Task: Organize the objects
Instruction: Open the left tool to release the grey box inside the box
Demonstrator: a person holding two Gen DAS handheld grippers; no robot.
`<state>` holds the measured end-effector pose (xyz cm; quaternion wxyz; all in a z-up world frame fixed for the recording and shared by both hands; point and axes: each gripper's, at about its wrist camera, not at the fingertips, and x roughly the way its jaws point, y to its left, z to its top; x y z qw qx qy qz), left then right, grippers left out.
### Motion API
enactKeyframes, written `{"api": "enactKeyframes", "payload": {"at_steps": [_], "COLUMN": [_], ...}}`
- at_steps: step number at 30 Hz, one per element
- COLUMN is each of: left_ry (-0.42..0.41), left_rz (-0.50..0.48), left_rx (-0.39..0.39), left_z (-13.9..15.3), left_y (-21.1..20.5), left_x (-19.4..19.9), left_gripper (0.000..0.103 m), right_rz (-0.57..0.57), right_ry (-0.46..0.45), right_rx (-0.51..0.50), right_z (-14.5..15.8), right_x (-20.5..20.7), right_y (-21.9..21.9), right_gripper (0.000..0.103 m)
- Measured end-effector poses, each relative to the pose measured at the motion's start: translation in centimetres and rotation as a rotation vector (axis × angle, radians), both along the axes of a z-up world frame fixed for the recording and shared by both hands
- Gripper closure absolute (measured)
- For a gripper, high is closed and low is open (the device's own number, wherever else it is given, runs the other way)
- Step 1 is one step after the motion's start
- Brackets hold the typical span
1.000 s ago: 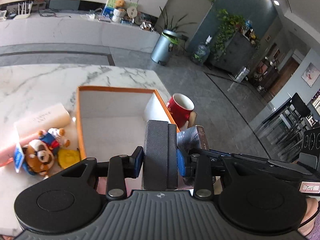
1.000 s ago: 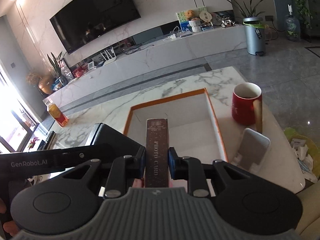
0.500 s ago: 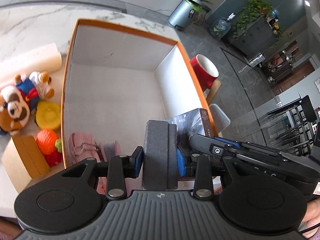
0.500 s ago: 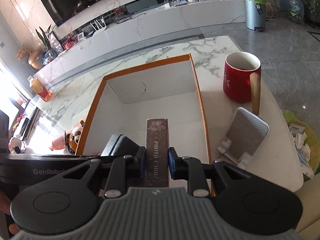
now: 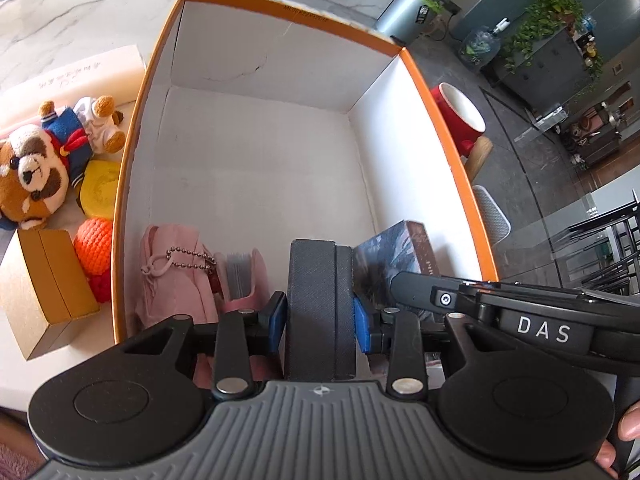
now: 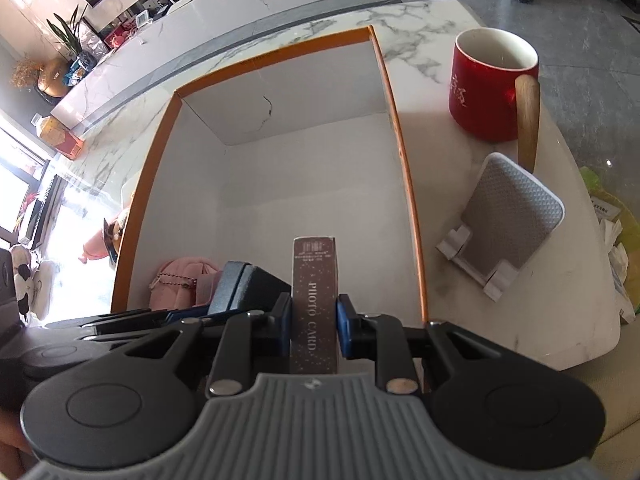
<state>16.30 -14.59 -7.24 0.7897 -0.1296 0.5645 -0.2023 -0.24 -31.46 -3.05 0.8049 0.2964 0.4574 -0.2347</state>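
**Both grippers hold boxes over the near end of the orange-rimmed carton**

Left wrist view: the left gripper (image 5: 320,312) has its blue pads clamped on a dark textured case (image 5: 320,300), held upright at lower centre of the frame. Just right of it stands the photo card box (image 5: 400,256), with the right gripper (image 5: 520,316) reaching in from the right edge, its arm lettered "DAS". Both sit above the near end of the open box (image 5: 440,120), white inside with an orange rim carrying small print too fine to read. A pink pouch (image 5: 172,280) with a bead chain lies in the lower left corner of the box; the floor beyond it, toward the top of the frame, is bare. Outside the left wall lie a plush dog (image 5: 36,176), a yellow disc (image 5: 100,192), an orange knitted ball (image 5: 94,244), a tan carton (image 5: 44,280) and a white pack (image 5: 80,76) with illegible script. A red mug (image 5: 460,116) stands past the right wall.

Right wrist view: the right gripper's pads are closed on the narrow brown box's (image 6: 314,300) sides, its spine reading "PHOTO CARD". The dark case shows at its left. To the right of the orange rim, on the marble table (image 6: 420,40), stand the red mug with a wooden handle and a grey phone stand (image 6: 512,216).
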Motion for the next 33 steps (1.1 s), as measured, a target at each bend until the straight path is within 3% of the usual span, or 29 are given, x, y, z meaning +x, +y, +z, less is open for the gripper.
{"api": "enactKeyframes", "payload": {"at_steps": [5,18,22,27,33], "left_ry": [0.049,0.052,-0.050,-0.186,-0.213], "left_rz": [-0.005,-0.048,-0.059,-0.009,0.037], "left_rx": [-0.014,-0.071,-0.088,-0.034,-0.023], "left_z": [-0.1,1.4,3.8,5.9,5.8], "left_y": [0.4,1.3,2.6,5.3,7.5], "left_x": [0.5,0.3,-0.3,-1.1,-1.3], "left_gripper": [0.063,0.053,0.052,0.052,0.051], "right_rz": [-0.001,0.037,0.079,0.110,0.119], "right_ry": [0.006,0.083,0.112,0.139,0.191], "right_rx": [-0.002,-0.089,-0.109,-0.091,-0.085], "right_z": [0.1,-0.1,-0.2,-0.9,-2.8], "right_x": [0.3,1.3,2.0,3.1,4.3], "right_y": [0.0,1.2,2.2,2.7,2.9], "right_gripper": [0.079,0.079,0.079,0.079,0.079]}}
